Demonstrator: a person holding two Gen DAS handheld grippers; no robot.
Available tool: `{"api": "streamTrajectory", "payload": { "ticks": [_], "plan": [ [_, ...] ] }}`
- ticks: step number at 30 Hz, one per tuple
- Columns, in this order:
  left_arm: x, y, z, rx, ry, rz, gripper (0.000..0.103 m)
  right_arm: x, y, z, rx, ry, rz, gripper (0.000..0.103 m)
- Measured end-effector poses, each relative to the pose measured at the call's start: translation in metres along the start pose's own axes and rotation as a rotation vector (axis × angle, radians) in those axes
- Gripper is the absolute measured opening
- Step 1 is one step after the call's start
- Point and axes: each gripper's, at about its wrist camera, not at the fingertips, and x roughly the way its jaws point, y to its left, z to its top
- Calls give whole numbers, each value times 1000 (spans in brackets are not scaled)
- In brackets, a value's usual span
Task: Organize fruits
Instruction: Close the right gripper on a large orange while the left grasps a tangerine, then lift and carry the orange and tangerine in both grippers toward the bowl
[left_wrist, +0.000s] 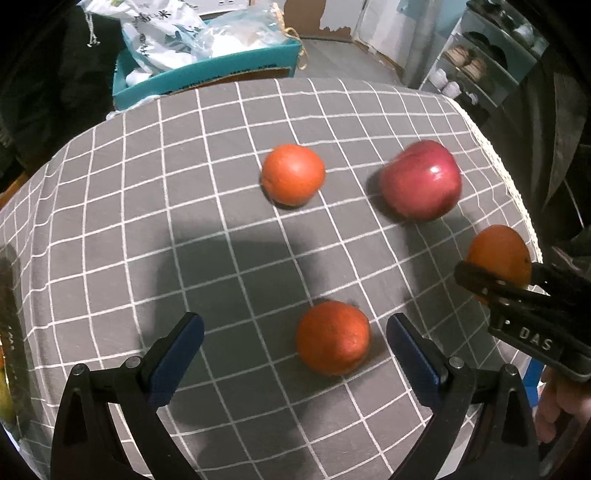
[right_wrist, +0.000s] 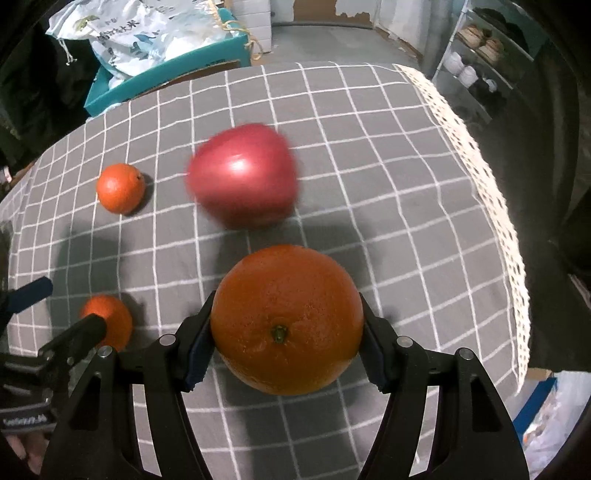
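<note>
My right gripper (right_wrist: 286, 328) is shut on a large orange (right_wrist: 286, 319), held above the checked tablecloth (right_wrist: 369, 147); it shows in the left wrist view (left_wrist: 498, 273) at the right with that orange (left_wrist: 498, 254). My left gripper (left_wrist: 295, 332) is open around a small orange (left_wrist: 332, 338) that lies on the cloth, nearer its right finger; the same orange (right_wrist: 110, 321) shows in the right wrist view. A red apple (left_wrist: 421, 181) (right_wrist: 243, 181) and another small orange (left_wrist: 293, 174) (right_wrist: 120, 188) lie farther back.
A teal box (left_wrist: 207, 74) with a white printed bag (left_wrist: 166, 37) stands behind the table. A shelf with shoes (left_wrist: 472, 62) is at the back right. The cloth's lace edge (right_wrist: 491, 184) marks the table's right side. Something yellowish (left_wrist: 5, 395) sits at the far left edge.
</note>
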Motion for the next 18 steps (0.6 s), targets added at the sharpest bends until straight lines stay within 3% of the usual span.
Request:
{"api": "streamTrajectory", "payload": {
  "ticks": [4, 6, 10, 14, 18],
  "plan": [
    [7, -5, -4, 16, 21, 1, 94, -1, -3, -3, 8, 4, 7, 67],
    [11, -8, -6, 24, 37, 5, 80, -1, -2, -3, 3, 3, 11, 67],
    [14, -11, -10, 35, 41, -4, 68, -2, 3, -3, -11, 0, 20, 67],
    [10, -15, -11, 52, 18, -45, 45, -3, 7, -3, -25, -2, 17, 67],
    [8, -18, -11, 71, 11, -23, 45, -6, 10, -3, -38, -13, 23, 67]
  ]
}}
